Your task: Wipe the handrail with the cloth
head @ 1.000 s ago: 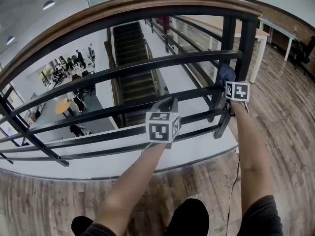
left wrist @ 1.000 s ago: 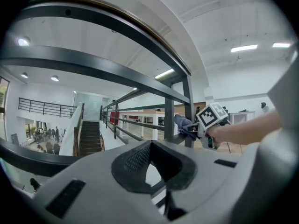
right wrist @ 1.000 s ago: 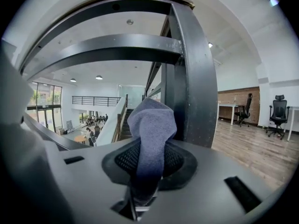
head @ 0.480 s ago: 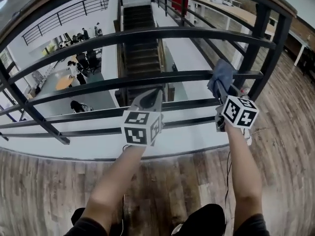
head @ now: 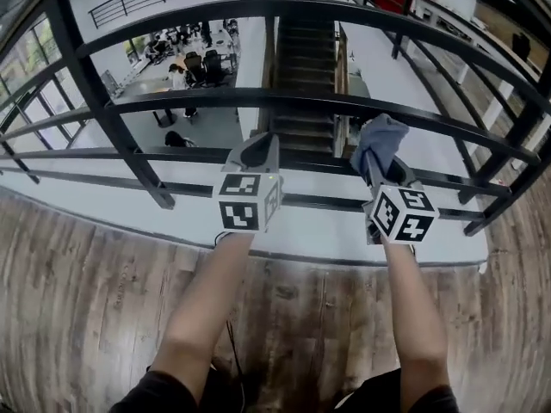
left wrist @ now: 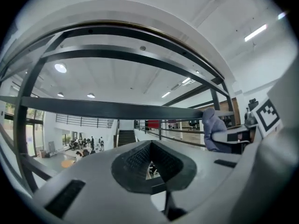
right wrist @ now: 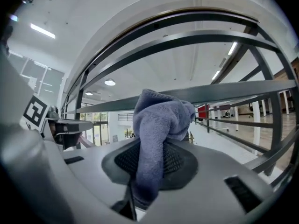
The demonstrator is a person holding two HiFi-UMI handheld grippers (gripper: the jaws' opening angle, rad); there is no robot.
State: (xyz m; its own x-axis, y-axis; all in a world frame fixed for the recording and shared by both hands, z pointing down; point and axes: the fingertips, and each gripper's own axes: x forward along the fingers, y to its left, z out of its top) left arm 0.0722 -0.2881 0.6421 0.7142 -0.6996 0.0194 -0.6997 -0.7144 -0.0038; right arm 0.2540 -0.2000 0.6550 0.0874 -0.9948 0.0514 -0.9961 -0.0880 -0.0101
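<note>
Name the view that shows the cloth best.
Right gripper view: the cloth fills the centre, pinched between the jaws. Head view shows it small and bunched; left gripper view gives a distant side glimpse.

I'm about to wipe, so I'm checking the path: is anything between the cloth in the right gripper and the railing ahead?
Nothing visible does. The grey-blue cloth, clamped in the right gripper's jaws, sits right up at the dark metal railing bar with nothing in between. The left gripper is off to its left, out of the way.
</note>
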